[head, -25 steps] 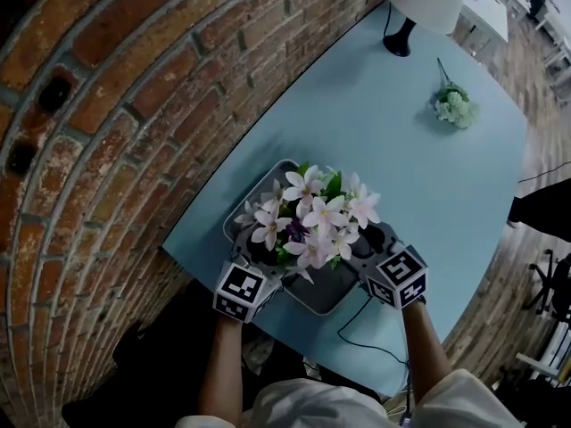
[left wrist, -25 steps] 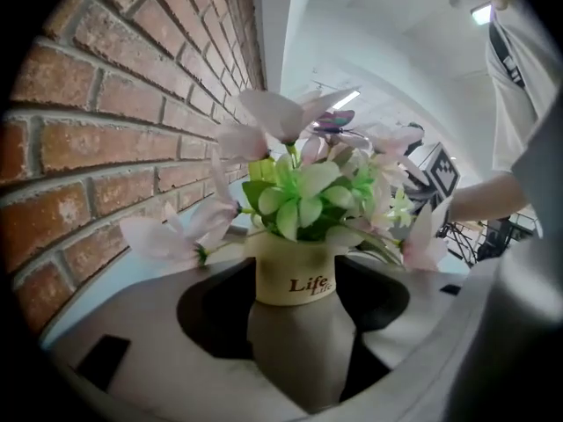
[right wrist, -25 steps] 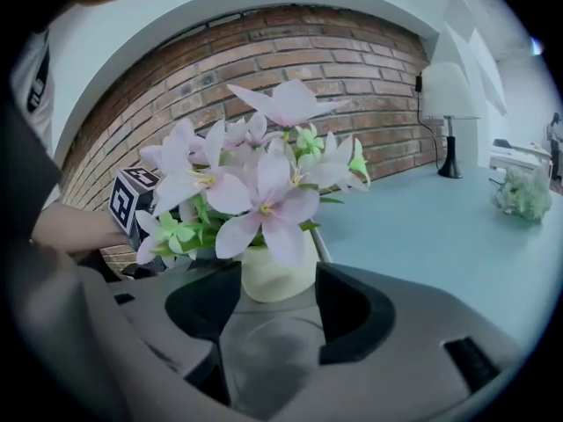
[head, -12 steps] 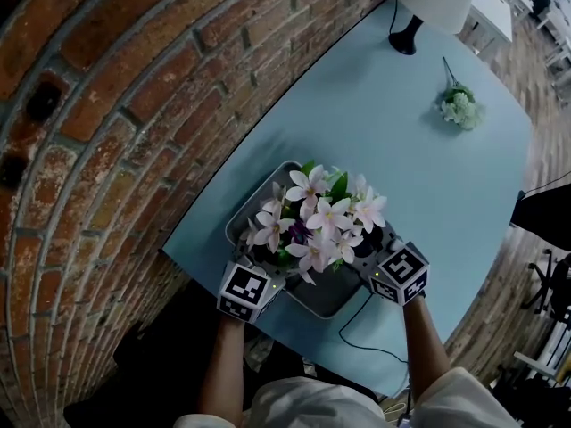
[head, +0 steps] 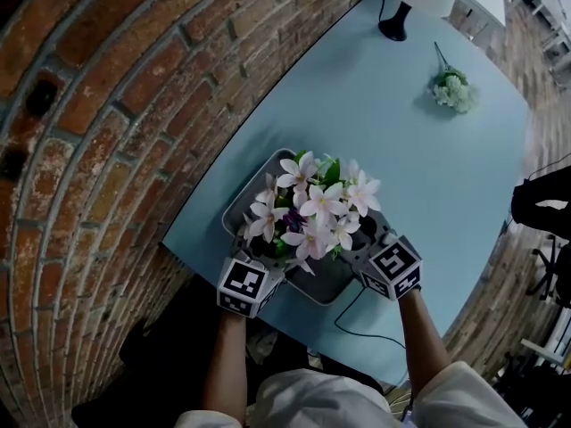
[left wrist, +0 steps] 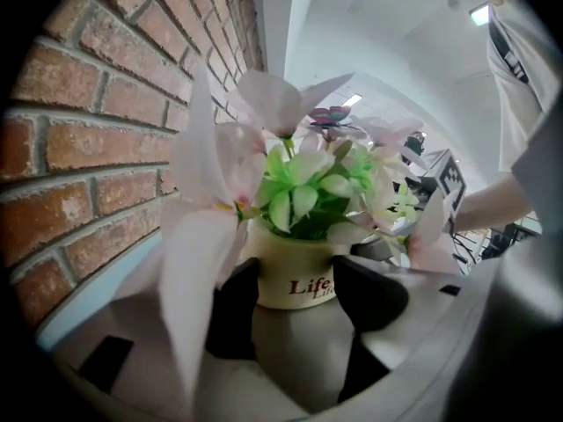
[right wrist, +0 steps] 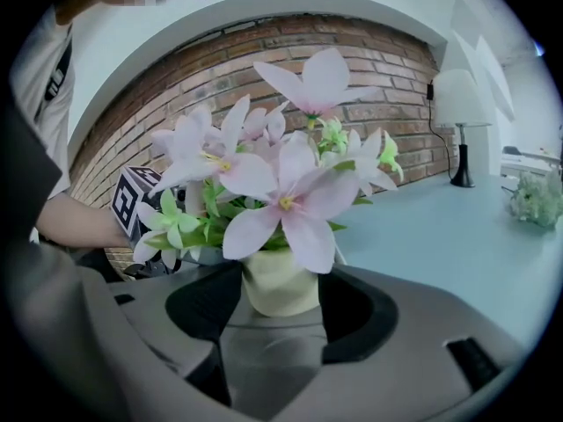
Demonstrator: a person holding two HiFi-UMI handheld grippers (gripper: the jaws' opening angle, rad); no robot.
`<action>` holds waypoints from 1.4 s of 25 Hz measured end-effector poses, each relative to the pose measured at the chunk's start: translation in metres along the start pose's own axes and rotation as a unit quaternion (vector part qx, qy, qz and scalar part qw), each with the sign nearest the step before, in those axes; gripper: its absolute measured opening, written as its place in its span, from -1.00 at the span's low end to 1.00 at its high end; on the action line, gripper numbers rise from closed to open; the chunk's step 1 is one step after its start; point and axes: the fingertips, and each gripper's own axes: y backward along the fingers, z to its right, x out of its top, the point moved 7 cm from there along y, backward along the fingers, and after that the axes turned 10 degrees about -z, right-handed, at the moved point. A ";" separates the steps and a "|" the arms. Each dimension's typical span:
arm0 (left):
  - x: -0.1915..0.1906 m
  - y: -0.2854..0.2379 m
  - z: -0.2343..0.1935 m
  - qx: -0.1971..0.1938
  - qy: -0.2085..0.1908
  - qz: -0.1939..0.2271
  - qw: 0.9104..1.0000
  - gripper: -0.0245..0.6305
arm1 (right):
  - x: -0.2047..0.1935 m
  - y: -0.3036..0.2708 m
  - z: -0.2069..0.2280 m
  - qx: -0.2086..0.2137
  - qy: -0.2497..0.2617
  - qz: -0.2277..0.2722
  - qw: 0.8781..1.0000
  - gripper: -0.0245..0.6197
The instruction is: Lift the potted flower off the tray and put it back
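Observation:
The potted flower (head: 314,210), pink and white blooms in a cream pot, stands over the grey tray (head: 259,175) near the table's front edge. In the left gripper view, the left gripper (left wrist: 297,293) has its black pads (left wrist: 230,310) against both sides of the pot (left wrist: 295,275). My right gripper (right wrist: 280,304) has just been closing, and its pads (right wrist: 356,315) touch the pot (right wrist: 280,284) between them. In the head view the blooms hide all jaws; only the marker cubes (head: 243,285) (head: 393,267) show. I cannot tell if the pot rests on the tray.
A brick wall (head: 107,105) runs along the light blue table's (head: 401,168) left side. At the far end are a white-shaded lamp (head: 397,20) and a small green-white bouquet (head: 451,89). A black cable (head: 357,315) hangs over the front edge.
Both grippers stay at the pot on either side. The right gripper has turned a little. Pot and tray keep about the same place on the table.

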 end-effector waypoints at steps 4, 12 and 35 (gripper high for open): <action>0.002 0.003 0.002 -0.004 0.006 0.006 1.000 -0.01 | 0.002 0.003 -0.004 -0.010 -0.002 0.006 1.000 -0.03; 0.010 0.018 0.027 -0.001 -0.015 0.037 0.999 -0.04 | -0.001 0.031 -0.019 -0.028 -0.009 0.033 0.999 -0.03; 0.077 0.161 0.277 0.033 -0.084 0.110 0.990 -0.05 | -0.032 0.294 -0.143 -0.062 0.006 0.127 0.990 0.00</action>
